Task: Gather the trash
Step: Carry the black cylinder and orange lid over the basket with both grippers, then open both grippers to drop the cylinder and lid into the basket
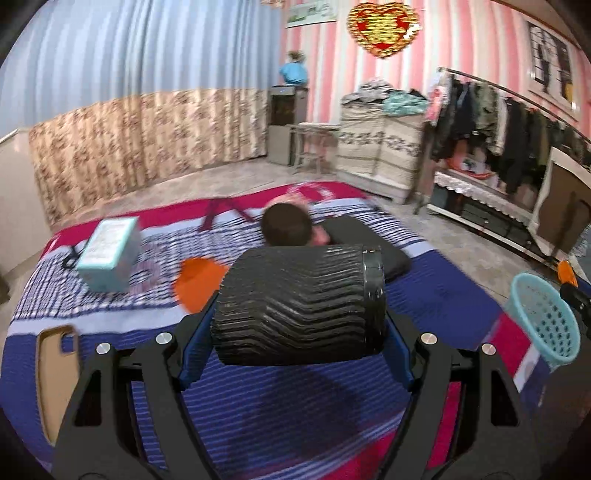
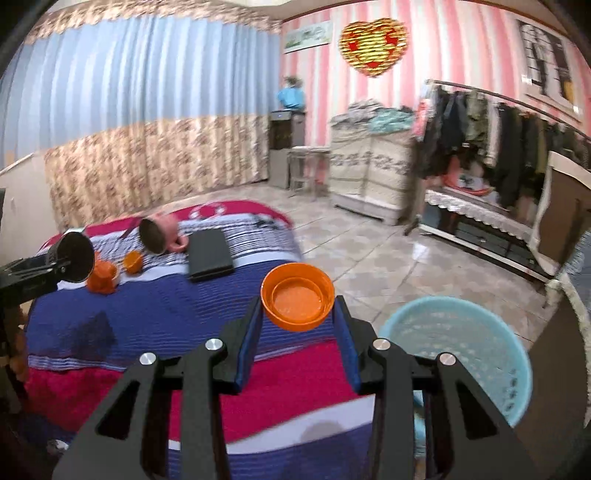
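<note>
Honestly nothing here can actually be read. The light blue box lying near the left edge of the bed has some print on its top face, but it's way too blurry to make out. The long poster high on the striped wall looks like it carries lettering too, same story. The heart decoration only shows red shapes, no readable characters.
</note>
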Demonstrator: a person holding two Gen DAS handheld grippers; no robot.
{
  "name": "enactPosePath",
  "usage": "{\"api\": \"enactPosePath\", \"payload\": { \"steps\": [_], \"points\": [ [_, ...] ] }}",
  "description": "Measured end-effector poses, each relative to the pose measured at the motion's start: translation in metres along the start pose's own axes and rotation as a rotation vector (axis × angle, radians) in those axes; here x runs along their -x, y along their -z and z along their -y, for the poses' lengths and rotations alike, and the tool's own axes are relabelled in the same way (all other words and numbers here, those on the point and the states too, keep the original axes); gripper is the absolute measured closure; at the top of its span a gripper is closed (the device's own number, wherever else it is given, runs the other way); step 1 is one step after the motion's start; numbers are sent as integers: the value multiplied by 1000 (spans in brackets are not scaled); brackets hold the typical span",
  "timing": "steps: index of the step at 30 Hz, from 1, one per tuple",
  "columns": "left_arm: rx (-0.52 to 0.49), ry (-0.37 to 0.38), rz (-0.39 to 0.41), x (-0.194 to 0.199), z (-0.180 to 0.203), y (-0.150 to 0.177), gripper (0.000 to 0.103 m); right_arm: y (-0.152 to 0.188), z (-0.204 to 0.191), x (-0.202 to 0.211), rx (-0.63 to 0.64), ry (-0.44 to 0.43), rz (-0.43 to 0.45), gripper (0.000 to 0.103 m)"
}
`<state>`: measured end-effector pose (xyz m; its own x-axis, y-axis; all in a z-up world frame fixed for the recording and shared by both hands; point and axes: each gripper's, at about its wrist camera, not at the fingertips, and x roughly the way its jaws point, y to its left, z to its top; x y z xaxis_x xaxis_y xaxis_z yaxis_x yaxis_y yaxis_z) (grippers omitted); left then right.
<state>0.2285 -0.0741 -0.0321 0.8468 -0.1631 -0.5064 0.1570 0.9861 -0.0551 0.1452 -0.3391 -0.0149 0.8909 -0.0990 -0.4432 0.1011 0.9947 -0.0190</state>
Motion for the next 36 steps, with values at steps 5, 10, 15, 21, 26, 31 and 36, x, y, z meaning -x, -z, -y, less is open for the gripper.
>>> {"api": "enactPosePath", "payload": {
  "steps": [5,10,15,21,26,31,36],
  "points": [
    [-47,88,29,-2,51,-14,28,2,44,7,-56,79,7,64],
    [-82,192,45,-9,107,-21,28,11,92,13,-119,154,0,64],
    [-142,267,45,-18,168,-22,28,17,127,18,-151,216,-6,64],
    [-216,353,20,-26,231,-9,28,22,158,18,-188,263,-10,64],
    [-283,413,14,-35,276,1,28,31,176,16,-204,289,-27,64],
    [-331,466,-5,-49,316,10,28,43,196,15,-236,318,-46,64],
    [-372,490,-23,-62,353,21,27,54,210,17,-262,349,-58,64]
  ]
}}
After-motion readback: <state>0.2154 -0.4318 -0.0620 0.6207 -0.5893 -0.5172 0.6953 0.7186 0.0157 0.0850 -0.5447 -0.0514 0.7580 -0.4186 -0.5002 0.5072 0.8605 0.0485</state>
